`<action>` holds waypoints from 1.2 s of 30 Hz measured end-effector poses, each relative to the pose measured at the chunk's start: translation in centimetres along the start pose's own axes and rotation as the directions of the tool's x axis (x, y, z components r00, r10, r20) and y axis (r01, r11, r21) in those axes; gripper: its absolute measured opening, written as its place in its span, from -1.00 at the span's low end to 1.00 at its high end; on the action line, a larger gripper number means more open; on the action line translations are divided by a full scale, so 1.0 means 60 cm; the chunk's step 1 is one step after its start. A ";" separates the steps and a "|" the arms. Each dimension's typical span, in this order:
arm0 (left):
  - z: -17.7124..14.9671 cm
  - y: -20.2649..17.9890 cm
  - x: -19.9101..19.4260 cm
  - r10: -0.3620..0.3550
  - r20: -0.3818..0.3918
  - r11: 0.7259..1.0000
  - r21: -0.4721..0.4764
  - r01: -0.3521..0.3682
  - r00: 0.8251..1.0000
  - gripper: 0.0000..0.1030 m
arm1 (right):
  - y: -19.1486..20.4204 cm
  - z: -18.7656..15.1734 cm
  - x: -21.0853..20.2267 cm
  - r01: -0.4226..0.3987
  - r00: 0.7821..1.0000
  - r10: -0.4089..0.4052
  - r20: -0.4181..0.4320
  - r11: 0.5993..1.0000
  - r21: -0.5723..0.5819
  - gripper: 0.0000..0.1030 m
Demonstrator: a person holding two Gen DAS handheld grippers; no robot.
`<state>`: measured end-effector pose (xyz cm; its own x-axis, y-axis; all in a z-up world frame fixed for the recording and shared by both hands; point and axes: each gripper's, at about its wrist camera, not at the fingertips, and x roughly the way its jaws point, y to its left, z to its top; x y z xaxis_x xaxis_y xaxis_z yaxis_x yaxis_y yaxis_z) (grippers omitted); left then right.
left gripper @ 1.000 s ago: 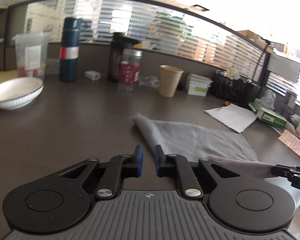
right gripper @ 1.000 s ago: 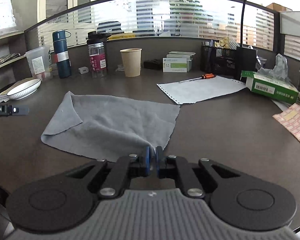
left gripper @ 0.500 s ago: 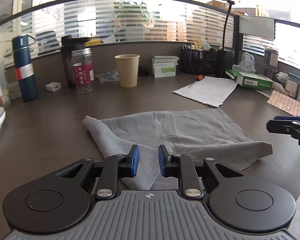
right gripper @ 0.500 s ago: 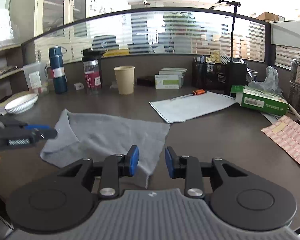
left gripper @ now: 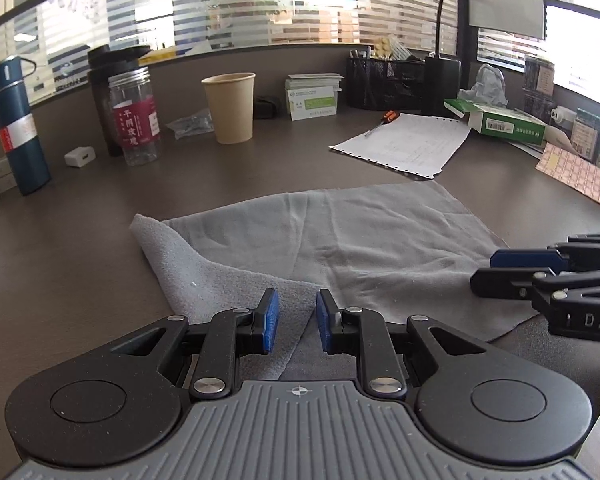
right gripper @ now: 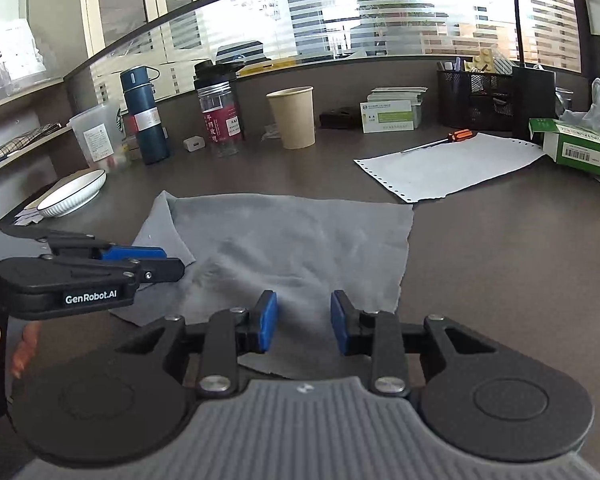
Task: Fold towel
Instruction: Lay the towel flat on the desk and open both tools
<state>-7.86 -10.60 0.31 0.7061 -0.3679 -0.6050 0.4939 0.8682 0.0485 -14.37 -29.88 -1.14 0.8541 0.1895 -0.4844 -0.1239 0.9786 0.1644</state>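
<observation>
A grey towel point(left gripper: 340, 248) lies spread on the dark desk, its left edge turned over in a flap point(left gripper: 188, 264). It also shows in the right wrist view point(right gripper: 292, 248). My left gripper point(left gripper: 297, 322) is open and empty just above the towel's near edge. My right gripper point(right gripper: 303, 322) is open and empty above the near right part of the towel. Each gripper shows in the other's view, the right one point(left gripper: 540, 268) at the towel's right edge and the left one point(right gripper: 100, 268) at its left edge.
Behind the towel stand a paper cup point(left gripper: 230, 108), a clear jar point(left gripper: 134, 120), a blue flask point(left gripper: 16, 128) and a white sheet of paper point(left gripper: 408, 144) with a screwdriver point(left gripper: 384, 120). A green box point(left gripper: 504, 122) is right, a white bowl point(right gripper: 72, 194) left.
My right gripper has let go of the towel and opened. My left gripper has opened wider and swung right over the towel's near edge. The towel now lies flat.
</observation>
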 end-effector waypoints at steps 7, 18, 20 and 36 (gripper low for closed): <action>0.002 0.021 -0.008 0.006 0.013 0.999 -0.039 -0.006 1.000 -0.93 | 0.006 -0.006 -0.001 0.010 1.000 -0.009 0.008 0.999 -0.034 -0.34; -0.033 0.113 -0.094 0.154 0.079 0.964 -0.231 -0.132 0.985 -0.92 | 0.005 -0.005 0.000 0.014 1.000 -0.014 0.006 0.999 -0.043 -0.34; -0.054 0.134 -0.118 0.178 0.072 0.951 -0.270 -0.153 0.981 -0.91 | 0.005 -0.005 0.000 0.016 1.000 -0.016 0.007 0.999 -0.047 -0.34; -0.017 0.131 -0.125 0.167 0.128 0.968 -0.209 -0.138 0.978 -0.67 | 0.003 0.011 -0.017 0.037 0.999 -0.036 0.021 0.997 -0.061 -0.33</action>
<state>-9.82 -0.70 4.41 0.8379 -0.2575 -0.4812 0.2749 0.9608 -0.0353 -14.92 -29.92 -0.07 0.8682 0.1526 -0.4721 -0.1228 0.9880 0.0936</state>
